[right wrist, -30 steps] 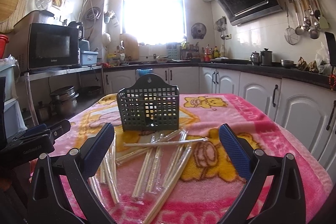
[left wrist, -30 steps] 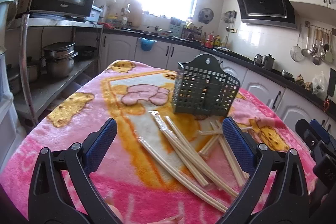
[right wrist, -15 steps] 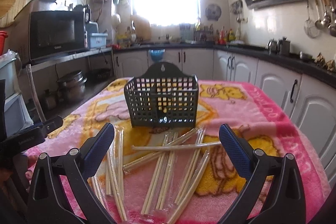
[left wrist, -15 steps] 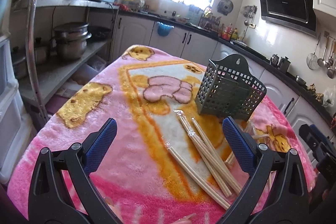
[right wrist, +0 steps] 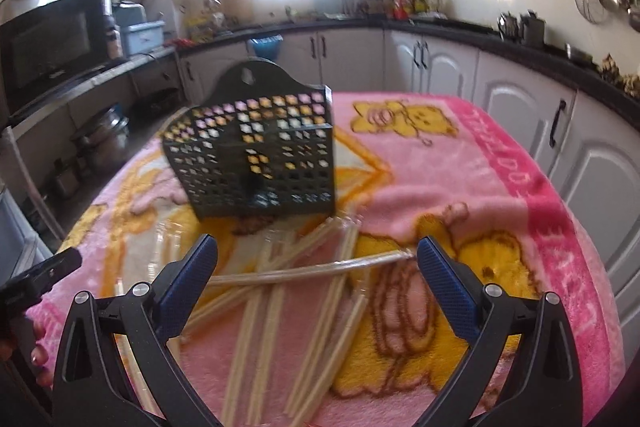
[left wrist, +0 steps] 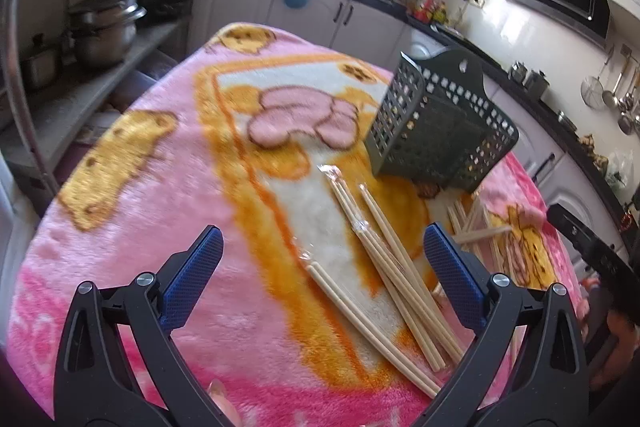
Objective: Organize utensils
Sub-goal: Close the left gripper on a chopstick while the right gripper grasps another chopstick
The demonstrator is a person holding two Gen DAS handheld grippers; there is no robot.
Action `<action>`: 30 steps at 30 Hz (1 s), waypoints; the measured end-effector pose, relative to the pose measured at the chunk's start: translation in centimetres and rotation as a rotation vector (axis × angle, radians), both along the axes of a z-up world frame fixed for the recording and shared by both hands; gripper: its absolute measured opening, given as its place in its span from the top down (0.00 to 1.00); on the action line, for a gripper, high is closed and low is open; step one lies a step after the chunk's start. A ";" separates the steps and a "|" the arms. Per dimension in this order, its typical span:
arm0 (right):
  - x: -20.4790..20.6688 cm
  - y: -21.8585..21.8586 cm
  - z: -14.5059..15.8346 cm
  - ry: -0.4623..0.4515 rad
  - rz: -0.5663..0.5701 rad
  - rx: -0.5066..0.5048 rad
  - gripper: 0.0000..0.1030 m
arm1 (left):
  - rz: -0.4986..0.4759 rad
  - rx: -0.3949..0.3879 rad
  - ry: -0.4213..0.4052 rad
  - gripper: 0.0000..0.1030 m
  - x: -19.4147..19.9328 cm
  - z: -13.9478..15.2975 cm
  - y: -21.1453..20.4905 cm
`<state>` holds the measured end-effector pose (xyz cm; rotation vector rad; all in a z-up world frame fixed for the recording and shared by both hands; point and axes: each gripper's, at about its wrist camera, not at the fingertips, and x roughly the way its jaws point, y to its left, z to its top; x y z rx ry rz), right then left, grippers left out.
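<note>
A dark green perforated utensil basket (left wrist: 440, 131) stands on the pink blanket-covered table (left wrist: 168, 187); it also shows in the right wrist view (right wrist: 256, 159). Several wrapped pairs of wooden chopsticks (left wrist: 384, 267) lie loose in front of it, between and just ahead of my left gripper (left wrist: 320, 267), which is open and empty. More chopsticks (right wrist: 296, 279) lie crossed in a pile under my right gripper (right wrist: 316, 275), also open and empty above them.
The left gripper's body (right wrist: 36, 275) shows at the right view's left edge, and the right one (left wrist: 592, 247) at the left view's right edge. A shelf with steel pots (left wrist: 104, 27) stands left of the table. White cabinets (right wrist: 520, 115) run behind and right.
Both grippers have tilted downward and moved closer over the chopsticks. The basket now sits higher in both views. Neither gripper has closed.
</note>
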<state>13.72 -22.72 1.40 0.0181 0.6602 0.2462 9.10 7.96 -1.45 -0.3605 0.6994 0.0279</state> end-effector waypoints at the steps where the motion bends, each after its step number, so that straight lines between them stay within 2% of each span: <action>1: 0.4 -0.4 -0.2 0.016 -0.011 0.006 0.06 | -0.007 -0.003 0.014 0.10 0.3 -0.3 -0.1; 5: 1.6 -1.3 -1.1 0.059 -0.039 -0.004 0.06 | -0.031 -0.054 0.066 0.11 1.3 -1.8 -0.3; 12: 3.8 -3.2 -3.0 0.175 -0.107 0.019 0.06 | -0.029 -0.101 0.146 0.36 3.1 -3.5 0.0; 16: 5.0 -4.2 -4.2 0.240 -0.124 0.075 0.06 | -0.034 -0.119 0.158 0.38 3.7 -4.0 0.2; 18: 5.7 -4.8 -4.9 0.289 -0.127 0.139 0.07 | -0.038 -0.109 0.159 0.41 3.8 -4.0 0.1; 21: 6.7 -5.3 -5.9 0.351 -0.137 0.209 0.18 | -0.032 -0.086 0.160 0.49 4.1 -4.1 0.1; 23: 7.2 -5.5 -6.4 0.375 -0.150 0.235 0.22 | -0.028 -0.079 0.159 0.55 4.2 -4.1 0.2; 27: 7.9 -5.8 -6.5 0.382 -0.177 0.263 0.31 | -0.025 -0.055 0.159 0.67 4.4 -4.2 0.5; 30: 8.2 -6.0 -6.5 0.383 -0.176 0.273 0.47 | -0.016 -0.058 0.157 0.75 4.4 -4.4 0.9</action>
